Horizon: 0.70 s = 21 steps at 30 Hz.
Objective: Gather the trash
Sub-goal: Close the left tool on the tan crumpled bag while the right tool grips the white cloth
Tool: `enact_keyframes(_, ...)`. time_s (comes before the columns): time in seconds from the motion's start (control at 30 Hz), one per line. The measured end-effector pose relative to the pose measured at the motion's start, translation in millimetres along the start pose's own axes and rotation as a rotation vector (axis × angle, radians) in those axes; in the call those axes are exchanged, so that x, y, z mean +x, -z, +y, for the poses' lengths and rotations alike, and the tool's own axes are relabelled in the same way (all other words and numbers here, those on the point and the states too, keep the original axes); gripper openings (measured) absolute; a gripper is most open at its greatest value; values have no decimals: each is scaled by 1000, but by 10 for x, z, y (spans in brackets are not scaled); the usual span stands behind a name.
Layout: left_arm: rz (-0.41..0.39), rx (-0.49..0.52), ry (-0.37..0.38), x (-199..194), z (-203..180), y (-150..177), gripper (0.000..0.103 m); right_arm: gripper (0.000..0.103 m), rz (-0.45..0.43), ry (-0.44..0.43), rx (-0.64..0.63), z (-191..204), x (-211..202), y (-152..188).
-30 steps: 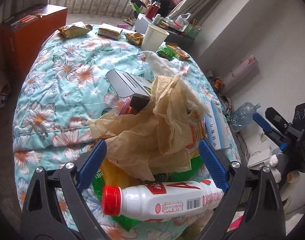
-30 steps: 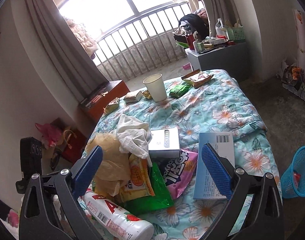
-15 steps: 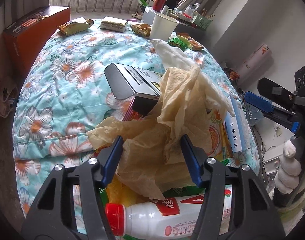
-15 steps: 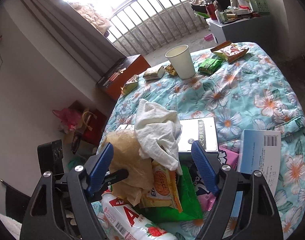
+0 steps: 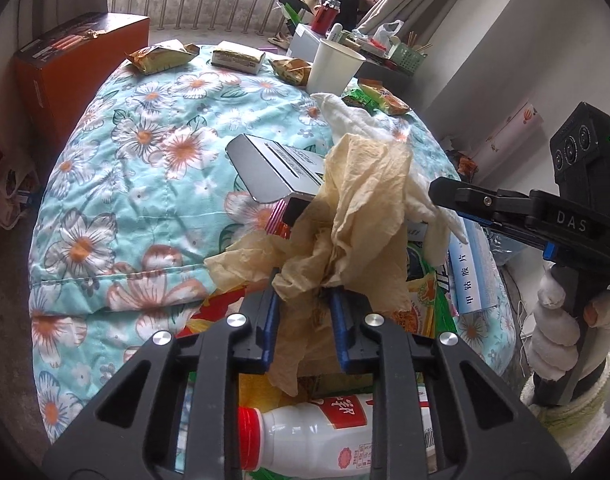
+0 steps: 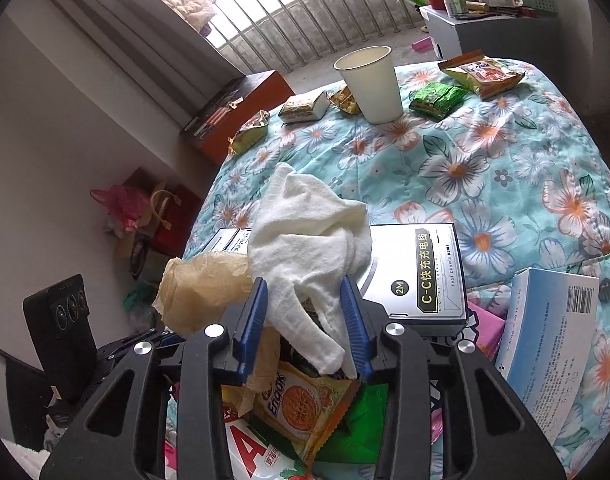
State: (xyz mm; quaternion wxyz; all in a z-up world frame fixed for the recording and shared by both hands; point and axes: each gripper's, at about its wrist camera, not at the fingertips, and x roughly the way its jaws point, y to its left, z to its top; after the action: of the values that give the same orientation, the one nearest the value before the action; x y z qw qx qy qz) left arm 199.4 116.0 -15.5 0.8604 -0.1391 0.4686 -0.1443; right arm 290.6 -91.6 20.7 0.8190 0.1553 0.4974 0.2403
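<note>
Between the left gripper pads, jaws closing narrow, crumpled tan paper is pinched. Right gripper jaws closing around white cloth, pads touching its folds. Both sit atop a trash pile at the near edge of the floral quilt: silver cable box, Enaak snack bag, red-capped milk bottle. Paper cup stands well apart.

Crinkled tan paper, nubbly white cloth
</note>
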Motion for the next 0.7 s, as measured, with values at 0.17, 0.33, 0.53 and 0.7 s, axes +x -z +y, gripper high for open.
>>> enact_keyframes(0.17,-53,-21,52,-111,28,0,11,12,-34,-16,-2,20,-86,-4)
enact_keyframes(0.33,-101,-22,95,-242,35,-5,6,8,-93,-28,0,46,-226,-26)
enact_keyframes(0.53,-194,-25,139,-447,50,-49,6,7,-183,-51,11,45,-479,-86)
enact_keyframes(0.7,-246,-26,161,-564,52,-67,5,7,-248,-58,18,37,-692,-118)
